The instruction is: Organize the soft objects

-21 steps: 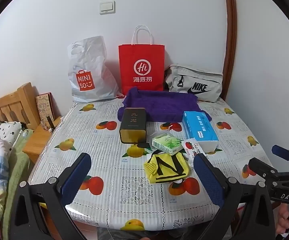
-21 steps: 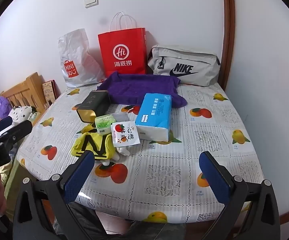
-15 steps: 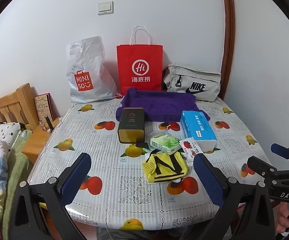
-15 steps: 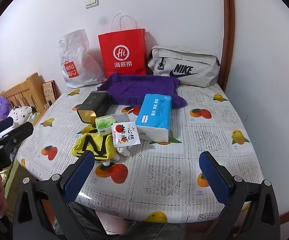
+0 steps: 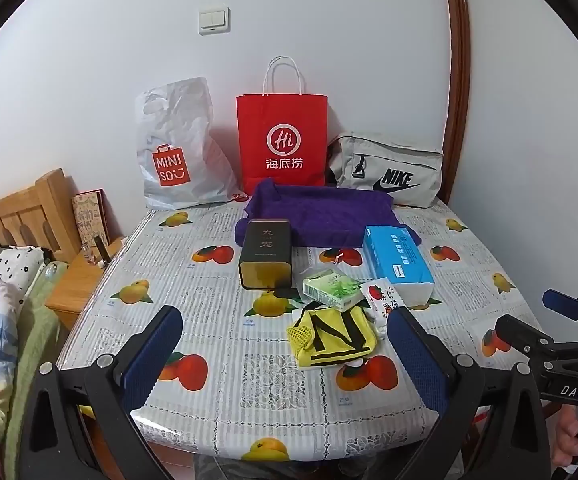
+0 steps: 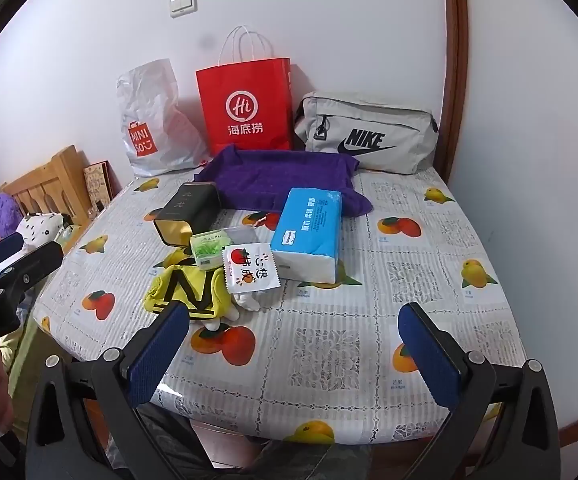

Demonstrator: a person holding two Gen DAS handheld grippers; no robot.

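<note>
You held the left gripper [image 5: 285, 354] and the right gripper [image 6: 295, 344] over the near edge of the counter [image 5: 209, 304], both spread wide with nothing between their pads. The yellow pouch [image 5: 335, 336] lay near the front, touching a green tissue pack [image 5: 333, 290] and a strawberry sachet [image 6: 251, 268]. The blue tissue pack [image 6: 309, 232] overlapped the purple towel [image 6: 277, 178] beside the dark tin [image 5: 266, 252].
</note>
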